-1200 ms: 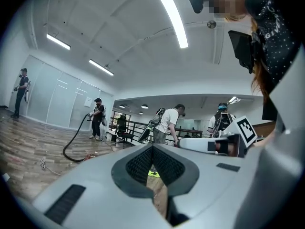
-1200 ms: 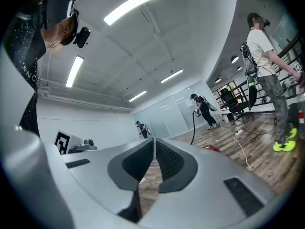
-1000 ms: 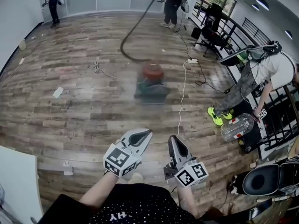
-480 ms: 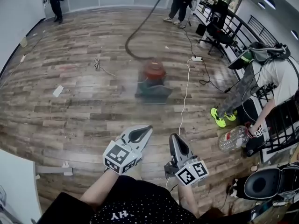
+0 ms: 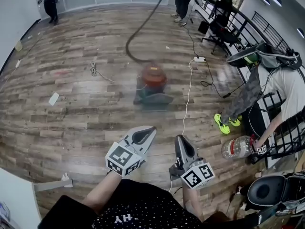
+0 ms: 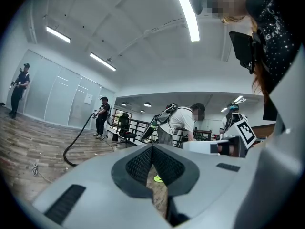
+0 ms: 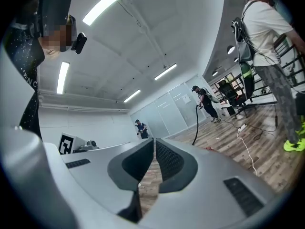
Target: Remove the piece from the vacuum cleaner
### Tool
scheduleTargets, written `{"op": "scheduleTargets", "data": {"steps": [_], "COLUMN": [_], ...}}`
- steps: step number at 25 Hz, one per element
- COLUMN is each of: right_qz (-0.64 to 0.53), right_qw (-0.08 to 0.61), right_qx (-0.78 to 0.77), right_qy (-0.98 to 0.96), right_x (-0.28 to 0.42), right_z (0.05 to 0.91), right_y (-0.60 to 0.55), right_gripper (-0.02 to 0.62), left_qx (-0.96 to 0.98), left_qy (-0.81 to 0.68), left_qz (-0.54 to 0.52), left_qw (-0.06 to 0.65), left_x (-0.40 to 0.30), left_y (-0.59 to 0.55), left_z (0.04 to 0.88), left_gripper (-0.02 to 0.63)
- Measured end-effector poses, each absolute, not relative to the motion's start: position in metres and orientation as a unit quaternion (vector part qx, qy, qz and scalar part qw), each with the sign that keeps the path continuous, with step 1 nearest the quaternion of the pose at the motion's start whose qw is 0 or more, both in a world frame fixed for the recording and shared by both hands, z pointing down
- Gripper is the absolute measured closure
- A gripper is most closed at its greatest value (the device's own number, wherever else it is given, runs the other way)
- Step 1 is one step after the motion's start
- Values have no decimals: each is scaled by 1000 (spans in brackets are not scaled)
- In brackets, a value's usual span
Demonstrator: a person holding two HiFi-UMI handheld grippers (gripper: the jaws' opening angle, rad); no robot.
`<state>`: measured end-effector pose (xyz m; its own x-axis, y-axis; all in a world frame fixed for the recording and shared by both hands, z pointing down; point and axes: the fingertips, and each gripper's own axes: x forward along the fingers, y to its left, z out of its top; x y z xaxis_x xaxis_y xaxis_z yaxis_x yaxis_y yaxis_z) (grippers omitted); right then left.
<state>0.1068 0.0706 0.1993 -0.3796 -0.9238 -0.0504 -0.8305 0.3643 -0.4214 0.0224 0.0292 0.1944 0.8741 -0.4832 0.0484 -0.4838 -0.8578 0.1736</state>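
Observation:
A red and dark vacuum cleaner stands on the wooden floor some way ahead of me. Its black hose curves off to a person at the far end of the room; the same hose shows in the left gripper view. My left gripper and right gripper are held side by side low in the head view, well short of the vacuum. Both are shut with nothing between the jaws. In the right gripper view the hose hangs from the far person's hands.
A white cable runs from a power strip back towards me. At the right a person bends over a clear plastic bottle near a black railing. Paper scraps and a cord lie at the left.
The view has shifted a little closer to the vacuum cleaner. The person at the right has lowered the bottle towards the floor. Both grippers keep their place and stay shut.

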Motion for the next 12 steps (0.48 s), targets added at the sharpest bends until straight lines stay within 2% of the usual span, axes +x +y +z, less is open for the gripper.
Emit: {"op": "scheduleTargets", "data": {"steps": [12], "right_qz": [-176], "right_qw": [144], "right_qx": [-540], "right_qy": [810], "right_x": [155], "right_z": [192], "right_y": [-86], "right_gripper": [584], "left_qx": [962], "left_qy": [-253], "left_qz": [-1], "left_qw": [104], "left_x": [60], "left_y": [-132], "left_z": [195], "left_gripper": [598]}}
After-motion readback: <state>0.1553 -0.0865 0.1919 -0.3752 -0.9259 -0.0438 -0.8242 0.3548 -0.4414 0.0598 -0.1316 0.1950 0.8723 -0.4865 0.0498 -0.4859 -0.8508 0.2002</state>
